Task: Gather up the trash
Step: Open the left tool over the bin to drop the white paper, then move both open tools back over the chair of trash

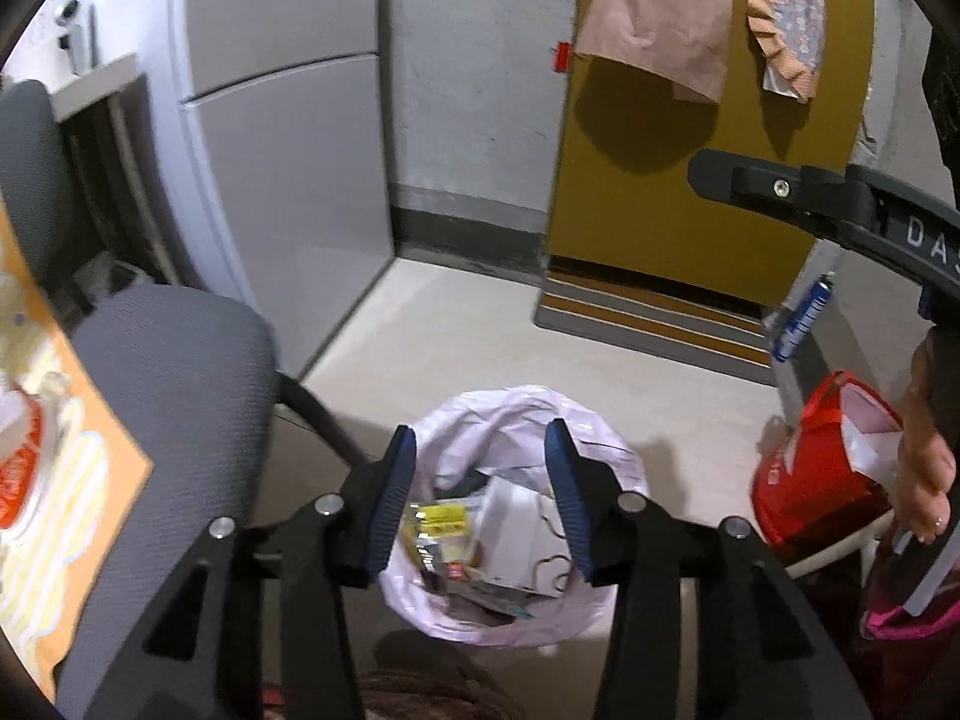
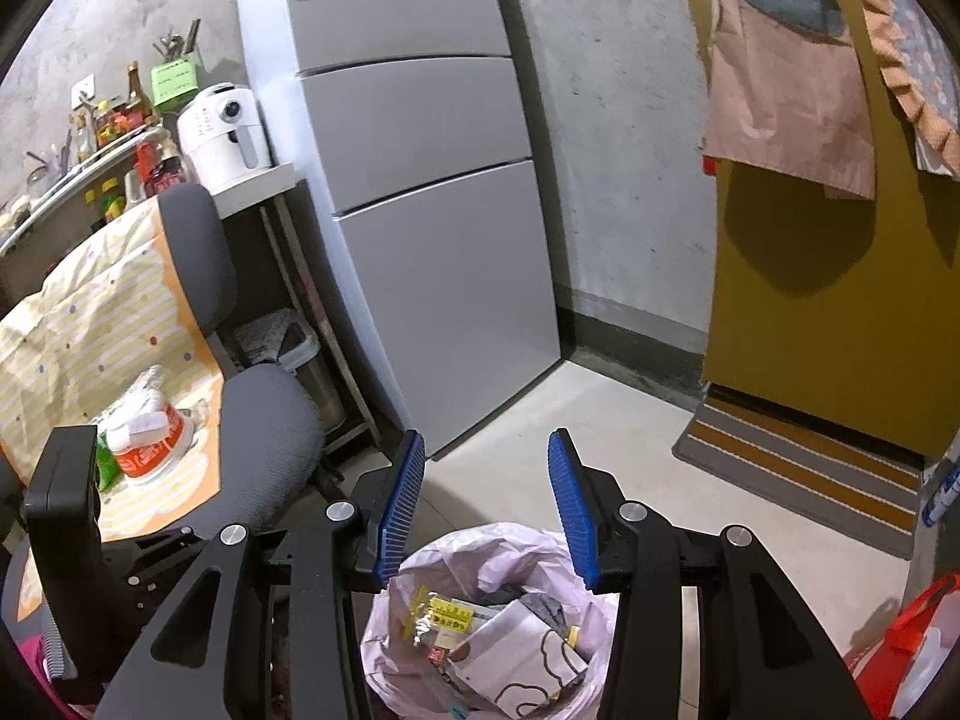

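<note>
— Trash [image 1: 480, 546] lies where?
— Inside the pale bag-lined bin [image 1: 576, 420] on the floor, at six o'clock from the grey fridge [image 2: 420, 192].
— And both tongs?
— The left tongs [image 1: 480, 450] hang over it, parted and empty; the right tongs [image 2: 487, 450] likewise, gaping above its rim. A grey chair [image 2: 264, 414] stands at nine o'clock.

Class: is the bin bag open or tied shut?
Open: the bag's mouth is spread wide, with wrappers visible inside.
</note>
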`<state>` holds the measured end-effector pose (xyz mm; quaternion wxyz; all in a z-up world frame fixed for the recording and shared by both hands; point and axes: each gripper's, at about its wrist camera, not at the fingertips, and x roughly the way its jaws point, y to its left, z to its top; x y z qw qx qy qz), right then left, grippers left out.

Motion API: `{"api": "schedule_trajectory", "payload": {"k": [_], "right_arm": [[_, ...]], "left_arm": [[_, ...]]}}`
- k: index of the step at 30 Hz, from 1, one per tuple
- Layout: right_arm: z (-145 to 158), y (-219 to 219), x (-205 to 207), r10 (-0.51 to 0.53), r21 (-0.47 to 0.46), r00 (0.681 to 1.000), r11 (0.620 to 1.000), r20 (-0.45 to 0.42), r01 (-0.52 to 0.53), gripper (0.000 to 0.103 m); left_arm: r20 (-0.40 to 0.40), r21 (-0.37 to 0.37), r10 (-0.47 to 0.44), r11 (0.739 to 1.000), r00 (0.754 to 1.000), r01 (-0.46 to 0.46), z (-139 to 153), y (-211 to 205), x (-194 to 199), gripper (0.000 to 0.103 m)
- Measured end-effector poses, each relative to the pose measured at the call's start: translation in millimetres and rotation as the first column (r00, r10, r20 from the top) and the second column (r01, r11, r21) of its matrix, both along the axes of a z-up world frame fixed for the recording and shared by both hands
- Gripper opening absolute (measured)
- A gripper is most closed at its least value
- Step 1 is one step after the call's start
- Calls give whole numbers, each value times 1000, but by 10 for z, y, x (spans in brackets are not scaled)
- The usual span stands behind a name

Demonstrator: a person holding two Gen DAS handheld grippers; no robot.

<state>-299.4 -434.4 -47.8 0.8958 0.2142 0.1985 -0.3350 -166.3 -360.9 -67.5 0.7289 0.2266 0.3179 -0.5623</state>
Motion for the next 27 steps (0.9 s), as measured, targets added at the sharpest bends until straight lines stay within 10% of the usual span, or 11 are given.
{"api": "schedule_trajectory", "payload": {"k": [15, 27], "right_arm": [[356, 476, 434, 116, -67, 993, 991, -9, -117, 46], [567, 927, 1139, 265, -90, 964, 960, -17, -265, 47]], "left_arm": [[51, -134, 227, 967, 973, -219, 458, 839, 423, 44], [58, -184, 427, 893, 902, -410, 666, 1635, 873, 44]]}}
